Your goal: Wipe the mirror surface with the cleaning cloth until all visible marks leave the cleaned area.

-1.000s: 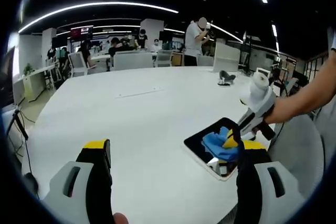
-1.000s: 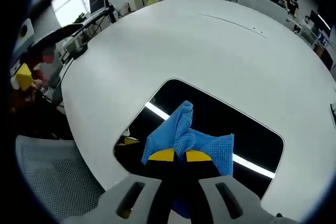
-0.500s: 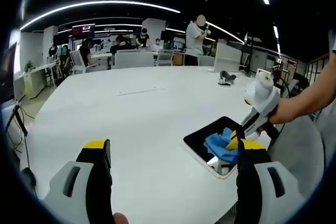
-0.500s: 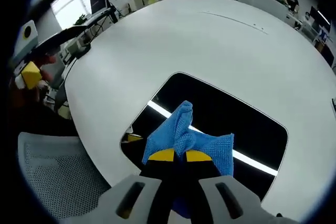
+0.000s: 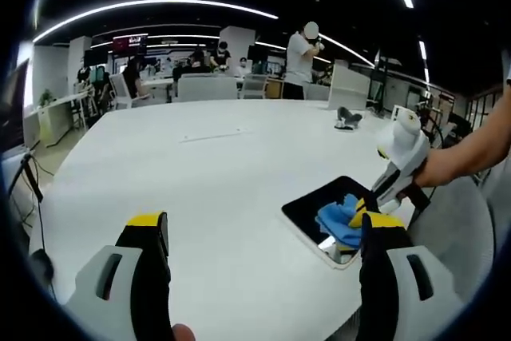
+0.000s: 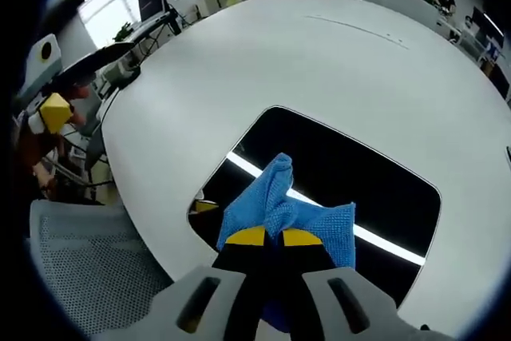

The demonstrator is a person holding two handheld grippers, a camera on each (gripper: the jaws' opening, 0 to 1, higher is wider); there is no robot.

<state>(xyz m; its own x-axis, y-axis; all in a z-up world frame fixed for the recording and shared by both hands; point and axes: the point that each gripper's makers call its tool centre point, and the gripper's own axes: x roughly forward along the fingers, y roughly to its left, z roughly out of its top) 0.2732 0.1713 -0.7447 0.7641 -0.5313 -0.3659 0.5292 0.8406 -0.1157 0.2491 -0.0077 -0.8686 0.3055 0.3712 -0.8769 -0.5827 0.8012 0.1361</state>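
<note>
Pressing the blue cloth (image 6: 287,205) clamped in my right gripper (image 6: 267,237) onto the mirror (image 6: 375,189) near the table (image 6: 319,69) edge; left gripper (image 5: 263,229) jaws apart, a chair (image 6: 88,269) close by.

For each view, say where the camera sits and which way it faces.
Left gripper view: rides the open left gripper, facing across the white table; the person's forearm enters from the right.
Right gripper view: rides the right gripper, looking down at the mirror.
Shared: the mirror, the blue cloth and the right gripper pinching it.
</note>
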